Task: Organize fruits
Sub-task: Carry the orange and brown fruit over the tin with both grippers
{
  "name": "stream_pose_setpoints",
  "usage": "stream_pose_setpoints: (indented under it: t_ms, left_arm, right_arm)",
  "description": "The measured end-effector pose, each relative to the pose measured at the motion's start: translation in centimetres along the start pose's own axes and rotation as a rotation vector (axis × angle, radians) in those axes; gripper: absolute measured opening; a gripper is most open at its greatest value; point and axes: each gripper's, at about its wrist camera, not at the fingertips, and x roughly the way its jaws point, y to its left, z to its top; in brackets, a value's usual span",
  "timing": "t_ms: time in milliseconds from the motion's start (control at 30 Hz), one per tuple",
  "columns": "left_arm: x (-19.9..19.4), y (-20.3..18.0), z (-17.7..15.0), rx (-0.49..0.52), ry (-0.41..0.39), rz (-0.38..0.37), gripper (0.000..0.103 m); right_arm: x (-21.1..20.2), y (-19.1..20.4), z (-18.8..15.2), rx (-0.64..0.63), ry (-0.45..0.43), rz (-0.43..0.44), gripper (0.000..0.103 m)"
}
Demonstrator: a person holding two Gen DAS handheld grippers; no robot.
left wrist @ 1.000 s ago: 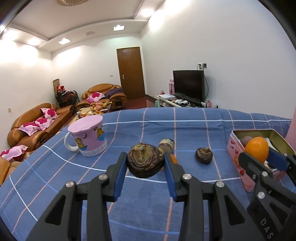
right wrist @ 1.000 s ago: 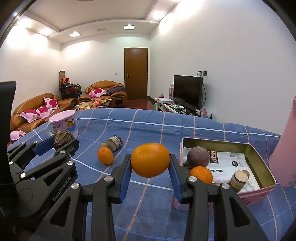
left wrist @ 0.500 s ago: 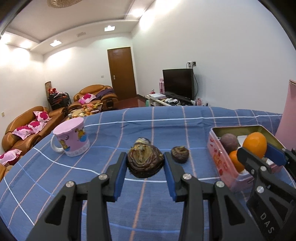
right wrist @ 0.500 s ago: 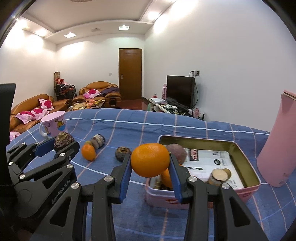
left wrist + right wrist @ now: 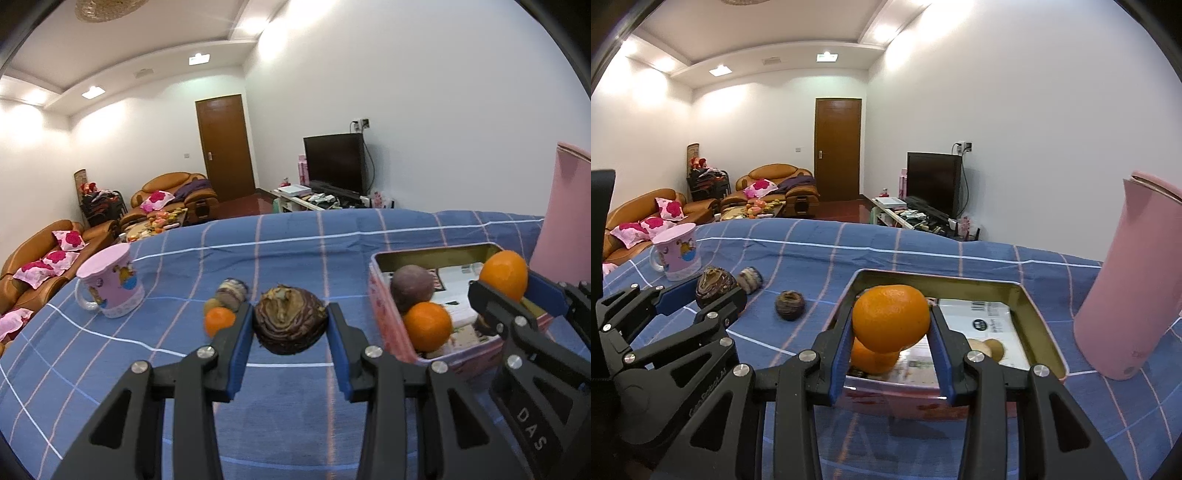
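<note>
My left gripper is shut on a dark brown wrinkled fruit, held above the blue cloth left of the pink tin box. My right gripper is shut on an orange and holds it over the tin box's near-left part. Inside the box lie another orange and a purple fruit. On the cloth lie a small orange, a striped fruit and a small dark fruit.
A pink mug stands at the left of the table. A tall pink jug stands right of the box. Sofas, a door and a TV are far behind the table's back edge.
Both grippers have moved right with their fruits. The orange in my right gripper has gone from beside the box to above it. The left gripper has come closer to the box.
</note>
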Motion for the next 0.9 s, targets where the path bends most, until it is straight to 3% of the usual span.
stream_pose_setpoints:
  t_ms: [900]
  left_arm:
    - [2.0,-8.3,1.8,0.025,0.033,-0.120,0.041]
  right_arm:
    - [1.9,-8.6,0.6,0.068,0.034,-0.133,0.042]
